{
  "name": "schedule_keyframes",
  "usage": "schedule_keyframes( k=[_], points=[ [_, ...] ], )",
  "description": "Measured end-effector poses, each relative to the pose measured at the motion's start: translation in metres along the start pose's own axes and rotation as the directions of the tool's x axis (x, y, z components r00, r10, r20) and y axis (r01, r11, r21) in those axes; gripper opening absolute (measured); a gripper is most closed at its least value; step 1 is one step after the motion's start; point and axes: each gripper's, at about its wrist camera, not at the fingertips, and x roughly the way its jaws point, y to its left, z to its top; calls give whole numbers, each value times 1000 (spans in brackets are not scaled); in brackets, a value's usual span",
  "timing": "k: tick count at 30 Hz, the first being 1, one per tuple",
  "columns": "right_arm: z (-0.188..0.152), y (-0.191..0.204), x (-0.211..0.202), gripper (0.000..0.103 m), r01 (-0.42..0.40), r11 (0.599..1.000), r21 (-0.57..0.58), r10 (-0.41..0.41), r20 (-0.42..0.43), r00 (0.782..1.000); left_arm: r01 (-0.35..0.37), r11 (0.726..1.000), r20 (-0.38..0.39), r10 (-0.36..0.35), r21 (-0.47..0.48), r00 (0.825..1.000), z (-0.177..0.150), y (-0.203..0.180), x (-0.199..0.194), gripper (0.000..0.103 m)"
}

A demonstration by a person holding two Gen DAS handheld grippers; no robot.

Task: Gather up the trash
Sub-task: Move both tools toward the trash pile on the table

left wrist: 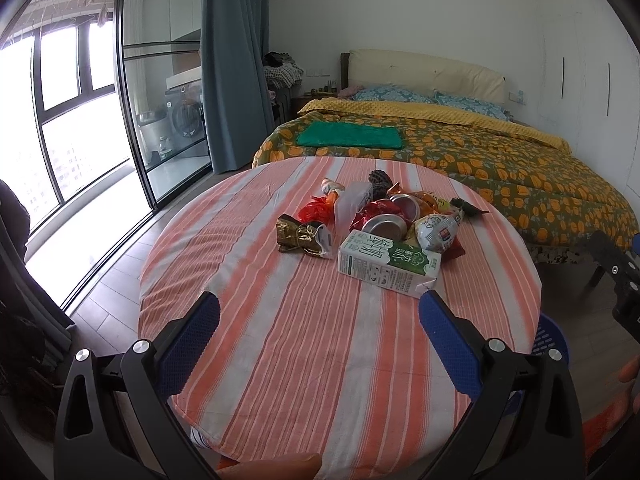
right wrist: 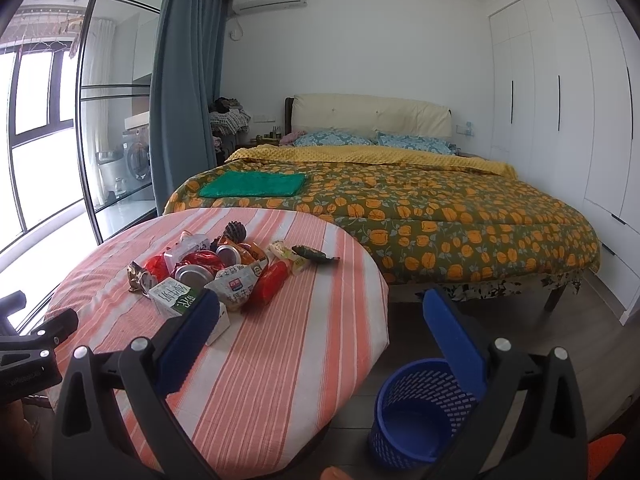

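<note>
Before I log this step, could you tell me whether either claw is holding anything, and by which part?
Nothing is held. The left claw and right claw are both open and empty, short of the trash pile.

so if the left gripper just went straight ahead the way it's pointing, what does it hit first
Probably the milk carton: it is the nearest piece of the trash pile, ahead of the open left gripper. Depth is unclear.

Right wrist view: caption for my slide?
Open right gripper faces a trash pile on the striped table; empty blue basket on floor.

Milk carton (right wrist: 176, 300) partly behind right fingers (right wrist: 196, 328); blue basket (left wrist: 550, 340) mostly hidden behind table edge.
</note>
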Motion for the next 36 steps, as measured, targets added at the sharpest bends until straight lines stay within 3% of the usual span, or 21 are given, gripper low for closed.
schedule_keyframes(
  k=[6,11,13,16,18,20,22,28,32,36],
  points=[
    [-10,-1,18,98,-31,999,-14,31,-36,999,32,999,-98,-34,-26,995,-5,15,39,99],
    [-22,3,50,98,-154,987,-36,148,-125,981,40,999,-212,-42,-12,976,-17,25,77,99],
    [-27,8,67,98,-253,967,-34,242,-191,951,35,999,-236,-39,-20,971,-19,31,89,99],
    [-34,17,96,98,-391,920,12,377,-295,878,33,998,-273,-45,-49,961,-17,45,106,99],
    [-39,21,115,98,-431,900,61,424,-345,837,18,998,-275,-34,-62,961,-15,52,112,99],
    [-43,23,128,98,-425,900,98,430,-363,827,44,996,-280,-64,-78,958,-12,55,117,99],
    [-46,20,132,98,-408,906,112,419,-362,832,68,993,-288,-92,-93,953,-8,50,120,99],
    [-59,4,131,98,-307,946,107,325,-347,880,163,977,-282,-195,-134,939,27,0,130,99],
    [-60,-9,125,98,-285,952,115,307,-311,900,152,983,-258,-174,-104,950,44,-47,134,99],
    [-54,-21,115,98,-260,960,102,278,-257,926,112,991,-272,-128,-72,954,39,-80,148,99]
  ],
)
